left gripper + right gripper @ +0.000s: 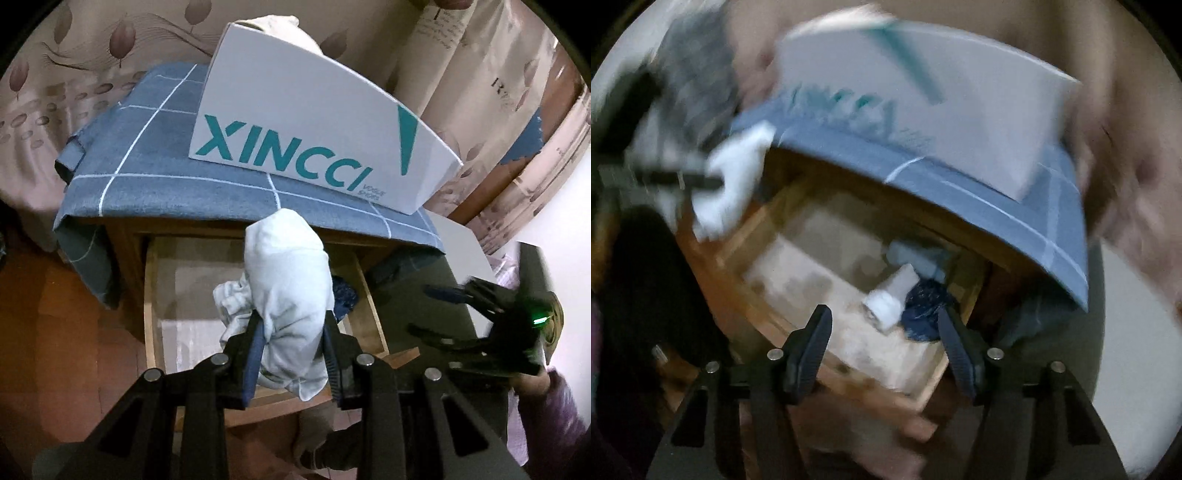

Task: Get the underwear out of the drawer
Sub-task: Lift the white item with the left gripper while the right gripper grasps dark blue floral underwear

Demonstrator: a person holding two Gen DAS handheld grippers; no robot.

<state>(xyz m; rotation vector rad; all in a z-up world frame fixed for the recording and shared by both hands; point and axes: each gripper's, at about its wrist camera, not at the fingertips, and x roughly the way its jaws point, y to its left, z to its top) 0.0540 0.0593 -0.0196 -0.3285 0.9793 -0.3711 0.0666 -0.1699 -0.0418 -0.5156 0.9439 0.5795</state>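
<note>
Operator: Location of the underwear?

Technician: One pale garment (286, 291) is clamped between the fingers of the left gripper (291, 345) and hangs above the open drawer (373, 295), clear of it. A white folded piece (892, 295) and a dark blue piece (925, 312) remain in the drawer's right corner.

Operator: Right gripper (886, 343)?

Technician: Fingers apart, nothing between them, aimed down at those two pieces. The view is blurred.

Operator: Progress?

Technician: By judgement, one item extracted; at least two remain. The shoe box (314, 122) on the checked cloth (147, 147) is untouched.
</note>
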